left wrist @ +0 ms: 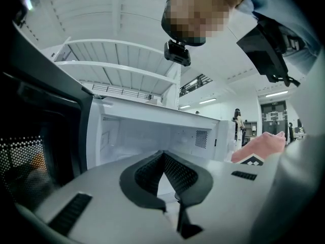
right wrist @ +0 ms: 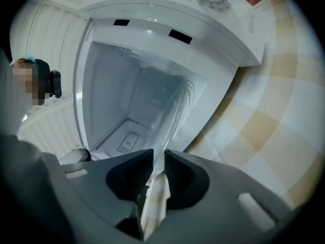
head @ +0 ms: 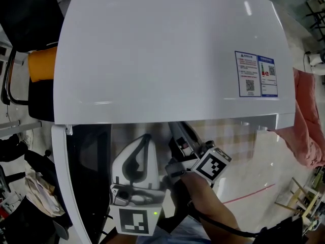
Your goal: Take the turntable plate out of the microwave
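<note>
Glass turntable plate [right wrist: 175,112], seen edge-on, clamped at its near rim by the right gripper [right wrist: 158,168]. Its far part reaches into the open mouth of the white microwave [head: 167,50]. The left gripper [left wrist: 163,159] is just beside it, jaws together on nothing. The door [head: 63,177] stands open at the microwave's left edge.
</note>
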Motion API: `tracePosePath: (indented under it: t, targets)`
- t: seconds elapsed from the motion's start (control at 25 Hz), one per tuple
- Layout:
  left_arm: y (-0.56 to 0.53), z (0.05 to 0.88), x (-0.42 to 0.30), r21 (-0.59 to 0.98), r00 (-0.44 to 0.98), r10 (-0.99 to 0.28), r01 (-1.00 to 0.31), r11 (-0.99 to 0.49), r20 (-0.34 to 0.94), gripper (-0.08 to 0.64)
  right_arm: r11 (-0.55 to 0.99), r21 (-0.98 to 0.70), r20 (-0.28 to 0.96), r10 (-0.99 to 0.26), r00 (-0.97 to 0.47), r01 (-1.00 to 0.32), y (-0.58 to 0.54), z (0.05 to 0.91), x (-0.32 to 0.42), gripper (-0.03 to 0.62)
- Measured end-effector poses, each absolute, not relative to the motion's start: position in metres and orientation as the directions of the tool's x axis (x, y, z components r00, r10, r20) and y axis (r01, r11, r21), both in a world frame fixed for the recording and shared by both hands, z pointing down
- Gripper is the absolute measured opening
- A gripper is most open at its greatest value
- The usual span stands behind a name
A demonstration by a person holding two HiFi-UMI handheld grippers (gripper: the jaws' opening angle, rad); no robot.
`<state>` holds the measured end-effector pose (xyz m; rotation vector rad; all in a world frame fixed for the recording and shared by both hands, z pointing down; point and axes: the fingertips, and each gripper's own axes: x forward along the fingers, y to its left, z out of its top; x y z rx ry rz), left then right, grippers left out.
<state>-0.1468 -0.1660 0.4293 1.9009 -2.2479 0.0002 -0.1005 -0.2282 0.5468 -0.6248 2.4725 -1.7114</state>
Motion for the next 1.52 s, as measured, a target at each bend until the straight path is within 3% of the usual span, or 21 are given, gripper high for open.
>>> tracePosePath:
  t: [0.36,0.68,0.84,1.32,1.52]
  targets:
    - [-0.165,0.429,-0.138,0.131,-0.152,-0.977,-0.976,0.172,0.15,0.006,0.274,-0.92,0.168,-0.369,-0.914,-0.28,-0.215,0.551,-0.089,0.066]
    - [-0.166,0.427,-0.138,0.132,-0.152,-0.977,-0.976,0.172,0.152,0.006,0.255,-0.938,0.13,-0.374,-0.918,-0.237,-0.238,0.549,-0.102,0.121]
    - [-0.165,0.428,-0.143,0.13,-0.16,-0.975,-0.975,0.181,0.154,0.006,0.228,-0.944,0.136,-0.385,-0.913,-0.237,-0.238,0.552,-0.101,0.075]
    - [-0.16,0.428,-0.144,0.132,-0.164,-0.973,-0.974,0.186,0.16,0.006,0.188,-0.955,0.145,-0.373,-0.916,-0.228,-0.208,0.556,-0.092,0.077]
    - [-0.162,0.425,-0.144,0.139,-0.163,-0.975,-0.973,0.184,0.15,0.006,0.187,-0.967,0.095,-0.366,-0.926,-0.173,-0.226,0.552,-0.104,0.127]
